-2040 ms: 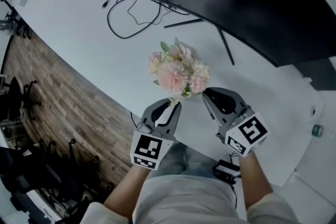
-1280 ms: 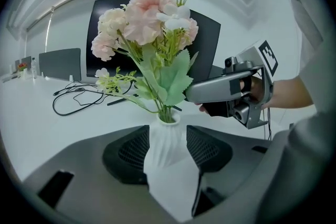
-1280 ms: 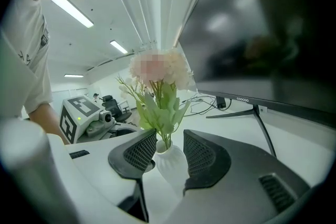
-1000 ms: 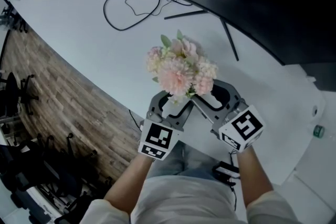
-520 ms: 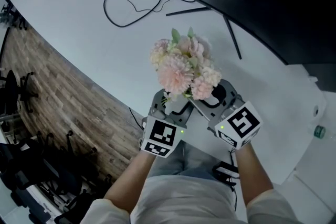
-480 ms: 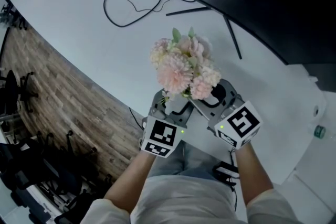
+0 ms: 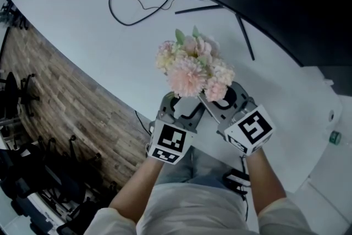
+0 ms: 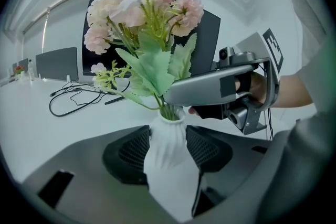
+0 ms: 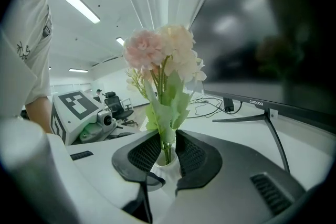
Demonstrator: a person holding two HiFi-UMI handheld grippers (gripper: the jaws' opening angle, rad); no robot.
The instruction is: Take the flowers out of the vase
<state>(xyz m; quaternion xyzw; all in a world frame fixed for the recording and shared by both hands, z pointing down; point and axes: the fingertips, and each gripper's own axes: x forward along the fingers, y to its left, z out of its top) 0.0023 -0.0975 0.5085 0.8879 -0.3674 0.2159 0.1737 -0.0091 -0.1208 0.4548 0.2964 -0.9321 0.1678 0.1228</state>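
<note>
A bunch of pink and cream flowers (image 7: 195, 66) with green leaves stands in a small white ribbed vase (image 8: 170, 160). My left gripper (image 7: 187, 103) is shut on the vase's body, and both pads press its sides (image 8: 169, 139). My right gripper (image 7: 215, 97) reaches in from the right, just above the vase's mouth (image 9: 164, 168). Its jaws have just been closing, and the green stems (image 9: 167, 149) are now pinched between its pads (image 9: 168, 147). From the head view the blooms hide the vase and both sets of fingertips.
A large dark monitor (image 7: 275, 3) on thin stand legs (image 7: 242, 36) rises behind the white table (image 7: 82, 25). Black cables (image 7: 132, 3) loop at the back left. The table's edge runs diagonally, with wood floor and office chairs (image 7: 22, 102) beyond it. A black device (image 7: 236, 179) lies by the person's lap.
The right gripper, which stood apart to the right of the bunch, has come in under the blooms beside the left gripper. The left gripper has kept its hold on the vase.
</note>
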